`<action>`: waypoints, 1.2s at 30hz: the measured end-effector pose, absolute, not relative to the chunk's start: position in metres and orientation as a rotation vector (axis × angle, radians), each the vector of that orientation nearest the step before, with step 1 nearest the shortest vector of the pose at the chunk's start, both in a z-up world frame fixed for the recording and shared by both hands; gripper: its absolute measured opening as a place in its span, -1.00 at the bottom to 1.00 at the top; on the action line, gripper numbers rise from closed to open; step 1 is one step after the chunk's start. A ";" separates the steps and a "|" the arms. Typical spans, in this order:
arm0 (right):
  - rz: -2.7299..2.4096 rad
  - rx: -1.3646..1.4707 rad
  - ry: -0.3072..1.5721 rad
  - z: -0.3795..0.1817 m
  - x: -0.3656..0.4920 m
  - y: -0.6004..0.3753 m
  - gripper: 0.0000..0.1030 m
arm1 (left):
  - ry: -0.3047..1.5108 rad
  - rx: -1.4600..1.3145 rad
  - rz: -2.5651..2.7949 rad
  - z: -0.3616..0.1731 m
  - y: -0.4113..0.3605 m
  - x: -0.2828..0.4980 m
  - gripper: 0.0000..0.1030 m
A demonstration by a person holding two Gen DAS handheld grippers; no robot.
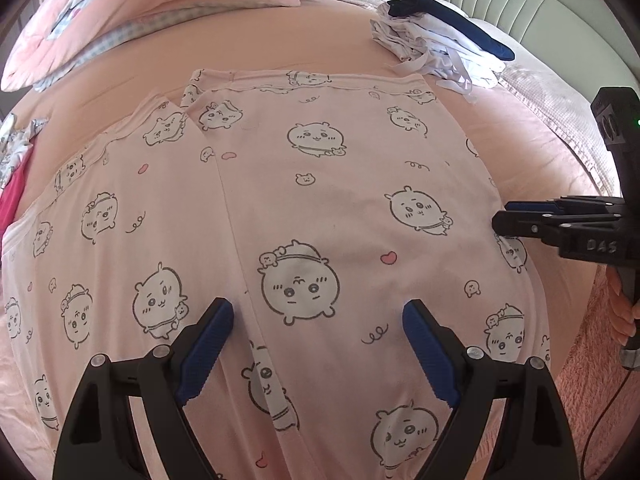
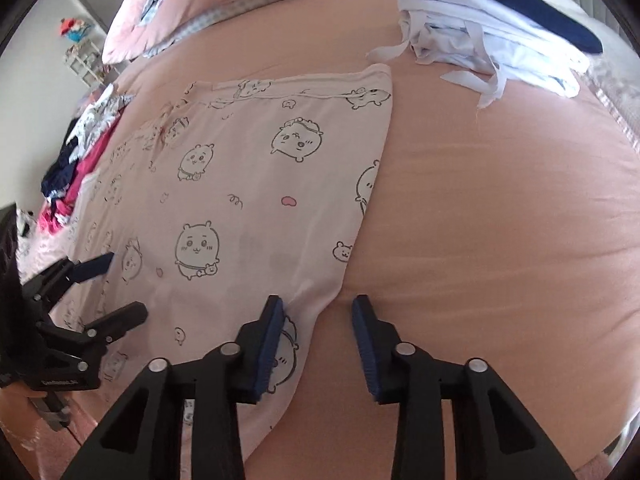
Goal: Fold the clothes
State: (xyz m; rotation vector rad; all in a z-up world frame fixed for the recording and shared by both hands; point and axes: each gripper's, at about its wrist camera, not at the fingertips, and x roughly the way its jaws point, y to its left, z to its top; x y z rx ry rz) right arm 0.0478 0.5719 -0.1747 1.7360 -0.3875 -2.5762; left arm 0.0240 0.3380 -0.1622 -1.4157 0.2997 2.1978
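Pink pajamas [image 1: 304, 208] being spread flat on bed [image 2: 500, 220], both grippers being held open above them.

Left gripper [image 1: 318, 320] is being held wide open, gripping nothing, over a fold line at 6 o'clock of its view. Right gripper [image 2: 318, 316] is being held open and empty, straddling the pajamas' edge, left pad over cloth, right pad over sheet. White and navy pile [image 2: 500, 36] is lying at 1 o'clock, well apart.

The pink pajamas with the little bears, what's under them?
The pink pajamas lie spread flat on a peach bed sheet, which shows all around their edges. Whether anything else hides beneath the cloth cannot be seen, because the pajamas cover that part.
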 end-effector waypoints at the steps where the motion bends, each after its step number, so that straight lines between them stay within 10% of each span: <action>1: -2.574 1.727 -0.365 -0.174 0.048 0.568 -0.87 | 0.307 -1.415 2.197 -0.162 0.339 0.025 0.69; 27: -2.563 1.738 0.072 -0.174 0.108 0.503 -0.96 | 0.619 -1.446 2.204 -0.166 0.326 0.071 0.83; 32: -2.614 1.713 -0.066 -0.158 0.122 0.510 -0.84 | 0.471 -1.466 2.216 -0.160 0.296 0.080 0.83; 36: -2.526 1.710 -0.058 -0.163 0.128 0.484 -0.35 | 0.389 -1.496 2.220 -0.167 0.280 0.091 0.84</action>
